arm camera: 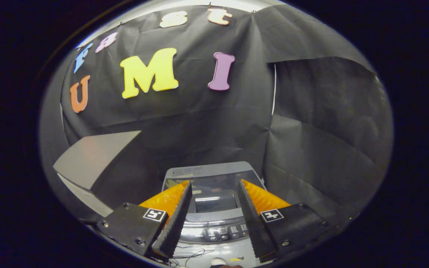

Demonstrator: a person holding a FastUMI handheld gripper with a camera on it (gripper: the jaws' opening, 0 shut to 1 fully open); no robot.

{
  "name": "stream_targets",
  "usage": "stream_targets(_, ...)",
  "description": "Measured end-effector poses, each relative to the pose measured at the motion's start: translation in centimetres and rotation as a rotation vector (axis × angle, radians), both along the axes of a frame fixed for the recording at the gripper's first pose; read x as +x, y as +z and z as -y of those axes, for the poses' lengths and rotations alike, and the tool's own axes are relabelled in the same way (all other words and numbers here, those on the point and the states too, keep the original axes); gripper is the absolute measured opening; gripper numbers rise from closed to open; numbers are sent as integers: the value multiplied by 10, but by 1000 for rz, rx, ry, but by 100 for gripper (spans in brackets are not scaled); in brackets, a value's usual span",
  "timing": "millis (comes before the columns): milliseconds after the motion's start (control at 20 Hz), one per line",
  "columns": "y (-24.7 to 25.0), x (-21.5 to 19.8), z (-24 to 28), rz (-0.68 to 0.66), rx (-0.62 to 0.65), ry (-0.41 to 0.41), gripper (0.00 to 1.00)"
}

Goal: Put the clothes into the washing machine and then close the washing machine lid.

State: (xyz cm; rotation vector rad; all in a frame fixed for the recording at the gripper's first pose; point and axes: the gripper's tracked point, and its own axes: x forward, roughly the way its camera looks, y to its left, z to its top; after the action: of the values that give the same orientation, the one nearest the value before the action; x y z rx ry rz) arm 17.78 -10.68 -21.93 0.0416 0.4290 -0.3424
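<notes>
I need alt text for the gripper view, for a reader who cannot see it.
The open gripper hangs empty above a grey top-loading washing machine; its lid looks closed. A grey box stands beside it, against black cloth walls.

- We saw a grey flat-topped surface (95,156) left of the fingers, against the booth's black cloth wall, with nothing lying on its top.
- We saw the washing machine (207,169) beside it, its lid (214,199) lying flat and closed on top, and the control panel (222,232) on the near side.
- Below the panel we found a pale surface (222,258) with thin dark cables (190,254) on it; we could not tell whether it was floor.
- The gripper (214,182) hung over the lid, fingers spread apart, holding nothing.
</notes>
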Motion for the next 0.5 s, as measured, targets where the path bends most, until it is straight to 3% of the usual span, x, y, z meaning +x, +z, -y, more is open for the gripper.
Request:
stream_targets(250,47,-57,-23,141,-38,2,78)
stream_targets(500,116,-123,-46,305,-121,82,78)
